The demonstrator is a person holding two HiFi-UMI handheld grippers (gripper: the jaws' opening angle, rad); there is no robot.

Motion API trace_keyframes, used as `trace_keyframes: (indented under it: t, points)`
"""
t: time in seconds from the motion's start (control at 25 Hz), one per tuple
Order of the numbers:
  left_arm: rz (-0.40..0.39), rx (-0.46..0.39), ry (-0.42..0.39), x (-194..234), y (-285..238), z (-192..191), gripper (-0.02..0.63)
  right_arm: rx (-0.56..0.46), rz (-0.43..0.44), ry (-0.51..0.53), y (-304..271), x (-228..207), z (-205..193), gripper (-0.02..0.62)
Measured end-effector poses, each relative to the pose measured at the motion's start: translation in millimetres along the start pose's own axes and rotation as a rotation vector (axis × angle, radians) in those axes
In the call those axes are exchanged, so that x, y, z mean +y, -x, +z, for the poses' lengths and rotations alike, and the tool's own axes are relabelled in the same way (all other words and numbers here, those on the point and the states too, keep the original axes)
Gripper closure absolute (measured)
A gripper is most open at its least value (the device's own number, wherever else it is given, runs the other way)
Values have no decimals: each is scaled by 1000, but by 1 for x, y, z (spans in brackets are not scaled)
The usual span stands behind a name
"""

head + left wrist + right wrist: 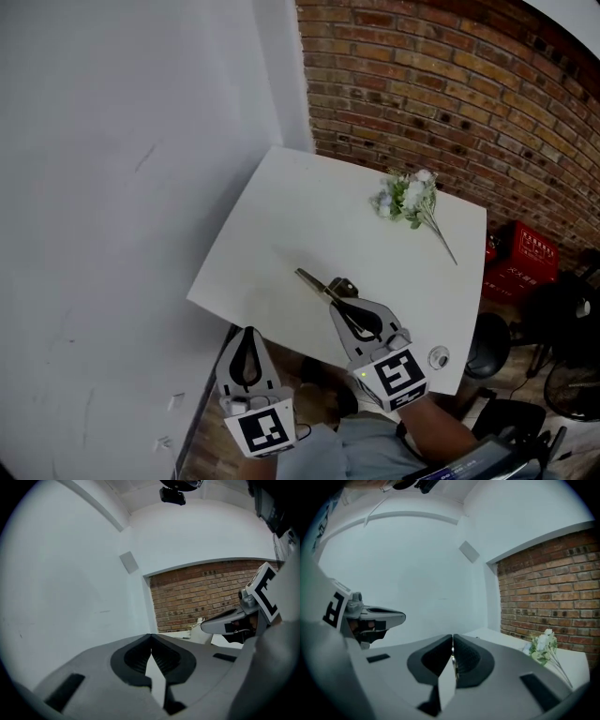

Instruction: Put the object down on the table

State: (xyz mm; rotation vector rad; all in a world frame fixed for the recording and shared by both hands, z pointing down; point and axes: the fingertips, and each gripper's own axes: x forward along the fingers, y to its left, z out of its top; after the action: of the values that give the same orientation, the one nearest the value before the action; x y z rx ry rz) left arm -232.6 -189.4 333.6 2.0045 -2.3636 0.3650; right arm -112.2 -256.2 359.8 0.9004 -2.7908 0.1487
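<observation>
My right gripper is over the near part of the white table, shut on a slim brass-coloured metal object that sticks out past the fingertips to the upper left. In the right gripper view only a thin metal edge shows between the closed jaws. I cannot tell whether the object touches the tabletop. My left gripper is off the table's near edge, lower left of the right one. It is shut with nothing in it, and the left gripper view shows the jaws meeting.
A small bunch of white flowers lies at the table's far right, also visible as flowers in the right gripper view. A small round ring sits at the near right corner. A brick wall stands behind, with a red crate and a black stool to the right.
</observation>
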Motion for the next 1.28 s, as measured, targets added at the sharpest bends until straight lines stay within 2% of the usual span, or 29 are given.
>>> trace_keyframes:
  t: [0.44, 0.92, 1.28]
  points:
    - [-97, 107, 15, 1, -47, -44, 597, 127, -40, -65, -36, -11, -56, 580]
    - [-134, 202, 25, 0, -75, -90, 597, 232, -59, -126, -54, -22, -112, 580]
    - [-150, 245, 42, -2, -83, -112, 597, 271, -69, -153, -60, -22, -135, 580]
